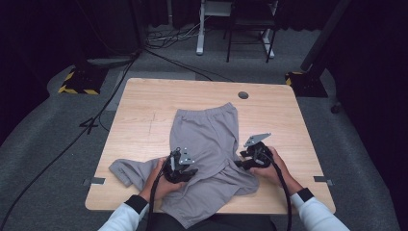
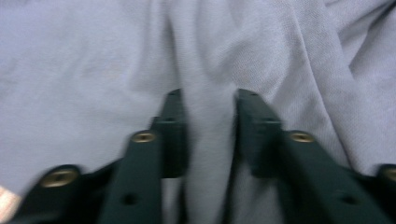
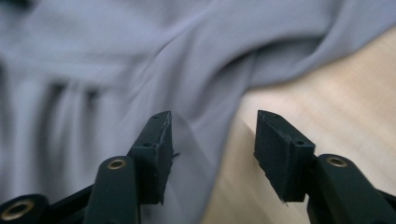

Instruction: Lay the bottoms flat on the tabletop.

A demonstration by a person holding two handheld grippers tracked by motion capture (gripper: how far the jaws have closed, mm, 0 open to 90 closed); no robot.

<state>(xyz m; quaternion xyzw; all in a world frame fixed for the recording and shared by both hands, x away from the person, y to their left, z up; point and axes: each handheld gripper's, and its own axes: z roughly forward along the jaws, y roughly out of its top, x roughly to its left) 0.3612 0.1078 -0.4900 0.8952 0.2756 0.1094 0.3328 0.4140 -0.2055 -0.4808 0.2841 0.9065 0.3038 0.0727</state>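
Grey shorts [image 1: 207, 130] lie spread on the wooden table [image 1: 144, 101], waistband toward the far side and one leg trailing left. My left gripper [image 1: 186, 168] rests on the near middle of the cloth. In the left gripper view its jaws [image 2: 208, 95] pinch a raised fold of the grey fabric [image 2: 93, 56]. My right gripper [image 1: 239, 163] sits at the shorts' right edge. In the right gripper view it [image 3: 212, 114] is open, one jaw over the fabric [image 3: 116, 56] and the other over bare table [image 3: 336, 93].
The shorts' lower hem hangs over the table's near edge [image 1: 202, 216]. A round cable hole [image 1: 243, 95] sits in the far part of the table. Cables [image 1: 110, 91] and a yellow-striped stand base [image 1: 79, 82] lie on the floor beyond.
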